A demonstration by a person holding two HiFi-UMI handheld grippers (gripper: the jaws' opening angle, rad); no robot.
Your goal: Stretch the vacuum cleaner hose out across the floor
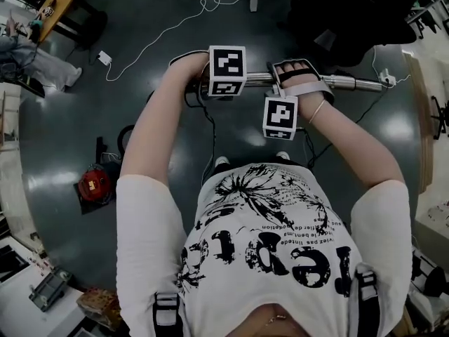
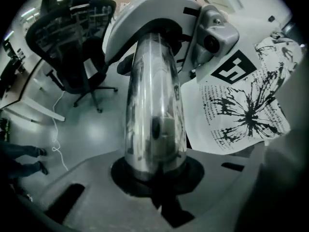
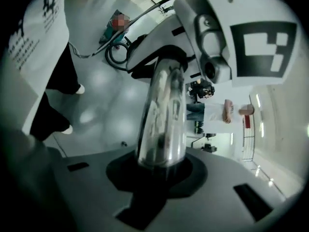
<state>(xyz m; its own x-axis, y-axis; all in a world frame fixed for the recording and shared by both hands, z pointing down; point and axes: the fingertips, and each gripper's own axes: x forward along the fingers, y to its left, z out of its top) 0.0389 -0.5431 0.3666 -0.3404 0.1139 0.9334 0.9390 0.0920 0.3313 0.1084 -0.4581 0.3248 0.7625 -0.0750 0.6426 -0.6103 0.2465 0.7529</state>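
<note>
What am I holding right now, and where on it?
The vacuum's chrome tube, in both grippers: left gripper shut on it near one end, right gripper shut beside it, nearer the middle.

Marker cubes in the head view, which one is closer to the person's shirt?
The lower cube, hanging below the metal tube by the strapped right hand. The other cube sits on the tube's line, farther from the shirt.

From the head view, marker cubes [image 1: 226, 69] cover the jaws of the left gripper [image 1: 205, 86] and right gripper [image 1: 278, 83] — the chrome tube [image 1: 344, 83] disappears behind them. A dark loop [image 1: 121, 139] slips behind the left forearm [image 1: 158, 118], too small to identify
</note>
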